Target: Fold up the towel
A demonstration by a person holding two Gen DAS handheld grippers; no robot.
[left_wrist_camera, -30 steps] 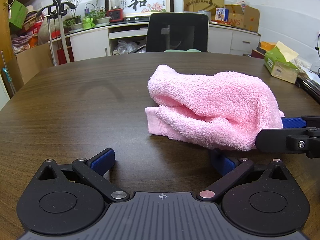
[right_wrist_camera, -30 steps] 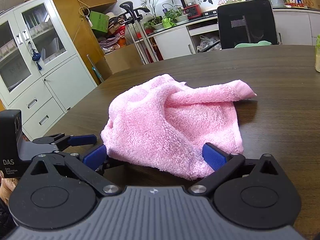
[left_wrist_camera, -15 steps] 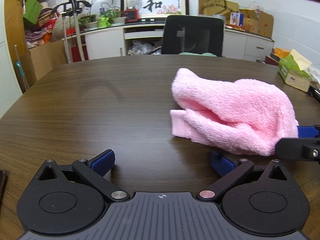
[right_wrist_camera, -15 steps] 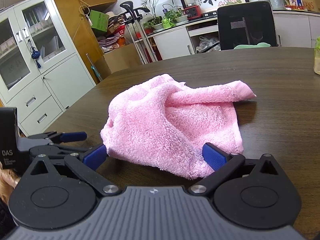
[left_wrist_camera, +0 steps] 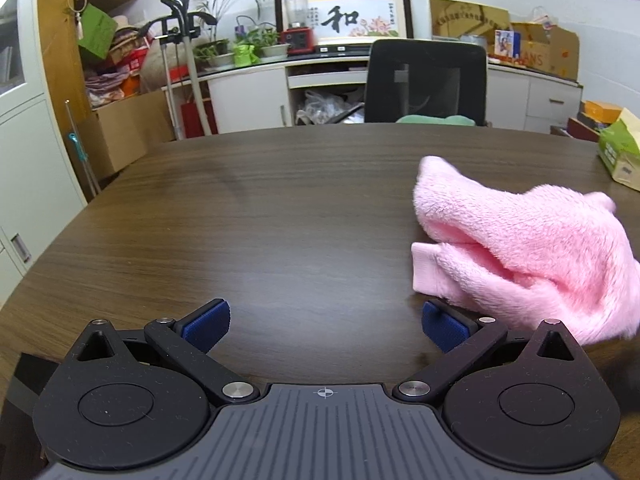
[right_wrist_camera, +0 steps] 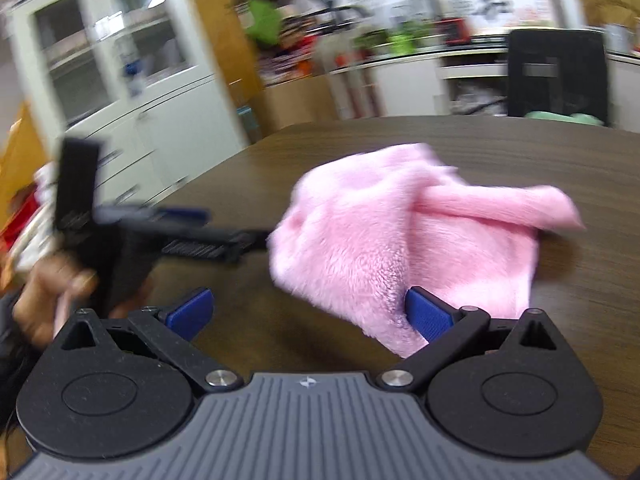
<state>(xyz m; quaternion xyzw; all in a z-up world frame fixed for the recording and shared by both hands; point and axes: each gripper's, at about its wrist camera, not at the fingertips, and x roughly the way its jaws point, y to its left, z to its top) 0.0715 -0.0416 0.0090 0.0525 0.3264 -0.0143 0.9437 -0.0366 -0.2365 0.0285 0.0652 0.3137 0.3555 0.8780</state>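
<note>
Sitting crumpled on the dark wood table: pink towel, bunched into a loose heap with a hemmed edge poking out toward the table centre. Left gripper hovering low over bare tabletop, jaws spread wide, nothing between the blue pads; towel lying off to its right, lower edge just beside the right-hand pad. Right gripper also gaping wide, holding nothing; towel lying ahead and slightly right, its near fringe overlapping the right-hand pad in view, contact not resolvable. Right wrist view smearing heavily with motion blur, so fine detail not readable. Left gripper body also showing in the right wrist view, to the left of the towel, fingers pointing at the heap, tips close to the fabric; touching or not, cannot tell through the blur. A hand gripping its handle at the left edge. Black office chair standing at the far side of the table.
</note>
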